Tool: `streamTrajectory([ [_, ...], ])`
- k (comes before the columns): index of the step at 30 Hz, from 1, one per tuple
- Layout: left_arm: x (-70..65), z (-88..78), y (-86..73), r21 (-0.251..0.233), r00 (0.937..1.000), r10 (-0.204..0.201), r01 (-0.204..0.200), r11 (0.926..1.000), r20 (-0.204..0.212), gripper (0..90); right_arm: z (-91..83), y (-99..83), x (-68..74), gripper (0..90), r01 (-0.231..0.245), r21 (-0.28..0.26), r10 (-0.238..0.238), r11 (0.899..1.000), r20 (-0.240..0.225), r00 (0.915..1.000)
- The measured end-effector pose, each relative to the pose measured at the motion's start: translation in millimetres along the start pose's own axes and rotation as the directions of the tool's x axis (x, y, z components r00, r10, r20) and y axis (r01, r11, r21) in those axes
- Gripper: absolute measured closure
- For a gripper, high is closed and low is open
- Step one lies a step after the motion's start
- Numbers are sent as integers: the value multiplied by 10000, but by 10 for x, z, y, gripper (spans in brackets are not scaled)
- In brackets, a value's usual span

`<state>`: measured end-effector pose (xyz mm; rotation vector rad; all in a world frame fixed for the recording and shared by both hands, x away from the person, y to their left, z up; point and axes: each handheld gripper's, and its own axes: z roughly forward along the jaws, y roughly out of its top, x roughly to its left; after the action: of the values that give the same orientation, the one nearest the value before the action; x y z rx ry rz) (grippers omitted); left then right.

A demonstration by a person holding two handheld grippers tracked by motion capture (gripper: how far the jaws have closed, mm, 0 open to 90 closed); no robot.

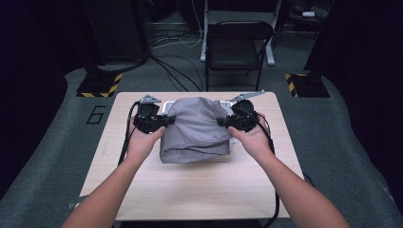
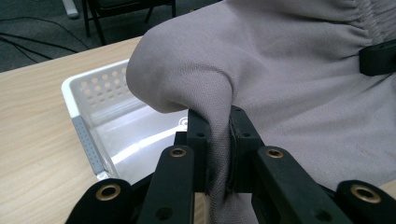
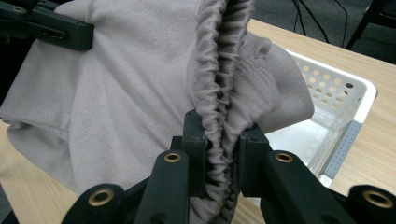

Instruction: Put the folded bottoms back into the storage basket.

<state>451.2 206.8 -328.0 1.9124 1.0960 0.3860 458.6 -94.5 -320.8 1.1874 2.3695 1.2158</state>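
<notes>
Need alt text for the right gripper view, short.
The right gripper is shut on the gathered elastic waistband of a grey garment, which hangs over a white perforated basket on a wooden table. The left gripper holds the far side.

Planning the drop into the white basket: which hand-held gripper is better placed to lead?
Right, marginally. The right hand-held gripper is shut on the gathered elastic waistband of the grey garment, a firmer hold, directly above the white basket. The left hand-held gripper pinches plain fabric.
</notes>
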Motion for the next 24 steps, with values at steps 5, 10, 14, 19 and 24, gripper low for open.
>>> streamTrajectory([
  [5,46,26,92,-50,9998,-212,212,9998,44,815,23,100,-49,767,-76,-82,77,9999,125,9999],
  [10,109,67,158,-133,9994,-335,335,9994,23,815,53,185,-93,767,-232,-117,234,9997,111,9997],
  [14,162,125,196,-167,9996,-287,286,9994,-12,815,103,250,-125,767,-114,-110,117,9999,325,9994],
  [19,238,197,213,-119,9988,-481,481,9988,9,815,183,282,-171,767,-116,-81,119,9999,382,9992],
  [24,275,251,226,-84,9986,-533,532,9985,-42,815,256,298,-207,767,-191,-5,191,9998,491,9986],
])
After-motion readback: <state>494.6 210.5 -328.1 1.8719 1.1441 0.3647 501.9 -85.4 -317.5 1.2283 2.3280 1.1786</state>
